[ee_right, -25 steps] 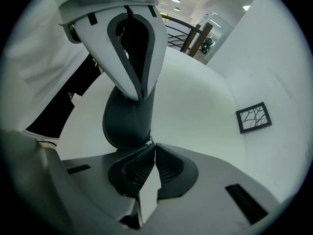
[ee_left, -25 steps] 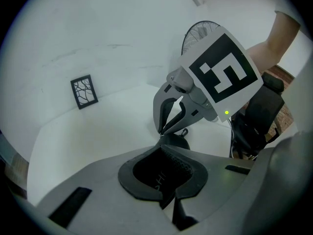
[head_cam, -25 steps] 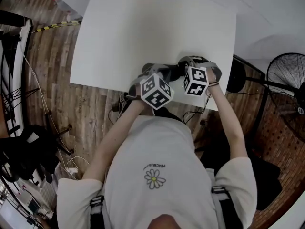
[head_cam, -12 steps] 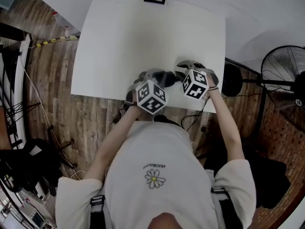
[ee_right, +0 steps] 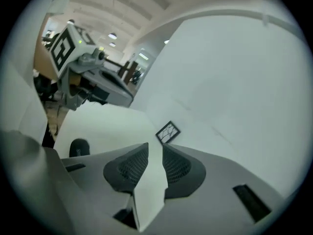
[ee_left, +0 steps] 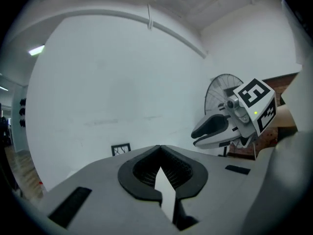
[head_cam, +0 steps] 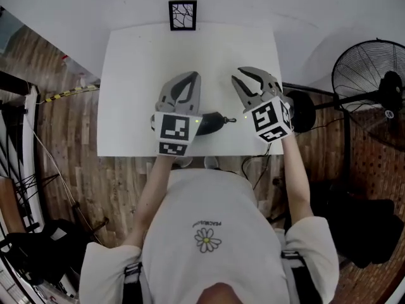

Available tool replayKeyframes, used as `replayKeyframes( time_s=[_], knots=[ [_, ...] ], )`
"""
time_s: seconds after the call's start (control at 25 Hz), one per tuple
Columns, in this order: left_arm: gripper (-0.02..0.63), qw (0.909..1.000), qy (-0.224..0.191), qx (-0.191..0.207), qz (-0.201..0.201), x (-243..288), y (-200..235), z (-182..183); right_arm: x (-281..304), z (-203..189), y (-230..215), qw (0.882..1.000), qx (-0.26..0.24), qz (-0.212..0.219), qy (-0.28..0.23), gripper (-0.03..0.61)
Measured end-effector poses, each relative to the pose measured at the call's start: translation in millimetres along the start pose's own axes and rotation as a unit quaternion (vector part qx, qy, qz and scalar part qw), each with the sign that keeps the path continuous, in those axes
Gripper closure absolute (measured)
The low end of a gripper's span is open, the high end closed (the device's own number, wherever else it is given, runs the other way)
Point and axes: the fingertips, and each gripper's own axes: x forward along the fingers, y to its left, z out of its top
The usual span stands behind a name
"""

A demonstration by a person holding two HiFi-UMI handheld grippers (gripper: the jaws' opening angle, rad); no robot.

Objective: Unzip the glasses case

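Head view: the dark glasses case (head_cam: 212, 123) lies on the white table (head_cam: 126, 62) near its 6 o'clock edge, and neither of your grippers holds it.
Your left gripper (head_cam: 186, 81) hangs at the case's 11 o'clock, jaws together on nothing. Your right gripper (head_cam: 245, 80) hangs at its 1 o'clock, jaws a narrow gap apart with only bare table showing between them. A small picture frame (head_cam: 182, 14) stands at the table's 12 o'clock edge.

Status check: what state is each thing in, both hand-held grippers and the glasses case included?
Left hand-held gripper: shut, empty.
Right hand-held gripper: jaws slightly apart, nothing between them.
Glasses case: lying on the table, not held; zip too small to read.
Picture frame: standing upright at the table's far edge.
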Motion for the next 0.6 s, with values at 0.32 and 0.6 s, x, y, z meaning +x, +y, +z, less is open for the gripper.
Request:
replayKeyframes(
  time_s=[0.32,0.6],
  knots=[
    [0.601,0.9820,-0.180,0.030,0.049,-47,19,67,-66,40,-44,0.947,0.194,-0.208,-0.149,0.566],
    [0.601,0.9759,-0.201,0.012,0.084,-65,42,71,-82,28,-24,0.922,0.250,-0.247,-0.164,0.571]
  ],
)
